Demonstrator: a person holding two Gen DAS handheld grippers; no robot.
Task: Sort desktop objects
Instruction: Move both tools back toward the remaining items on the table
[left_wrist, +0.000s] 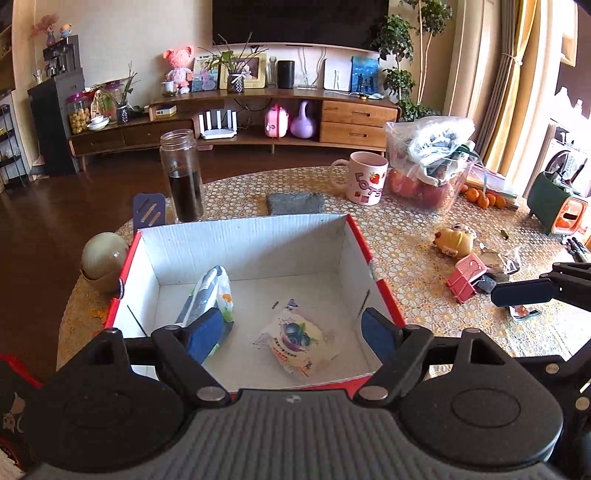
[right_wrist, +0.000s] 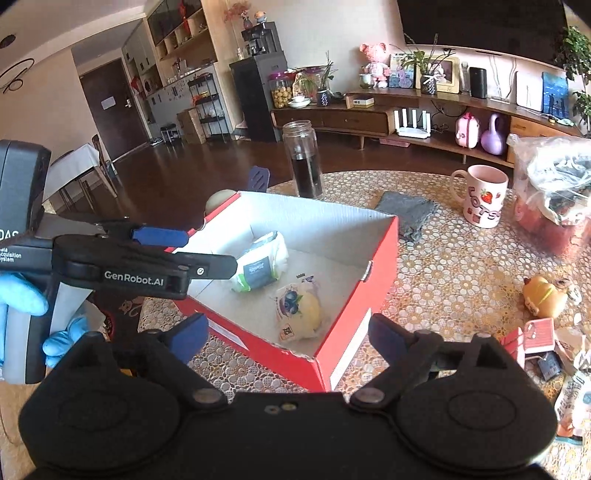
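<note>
A red box with a white inside (left_wrist: 334, 240) (right_wrist: 384, 266) stands on the patterned table. In it lie a blueberry snack packet (left_wrist: 297, 338) (right_wrist: 295, 308) and a white tissue pack (left_wrist: 214, 291) (right_wrist: 262, 264). My left gripper (left_wrist: 293, 330) hovers open and empty over the box's near edge; it also shows in the right wrist view (right_wrist: 192, 251). My right gripper (right_wrist: 288, 334) is open and empty above the box's near right corner. Loose items lie right of the box: a yellow duck toy (left_wrist: 452, 238) (right_wrist: 545, 297), a pink clip box (left_wrist: 467, 277) (right_wrist: 533, 338) and snack packets (right_wrist: 574, 398).
A glass bottle with dark liquid (left_wrist: 182, 177) (right_wrist: 304, 162), a grey cloth (left_wrist: 295, 203) (right_wrist: 406, 210), a pink mug (left_wrist: 365, 177) (right_wrist: 484, 195) and a plastic bag of fruit (left_wrist: 428, 158) stand behind the box. A round beige container (left_wrist: 103, 258) sits at its left.
</note>
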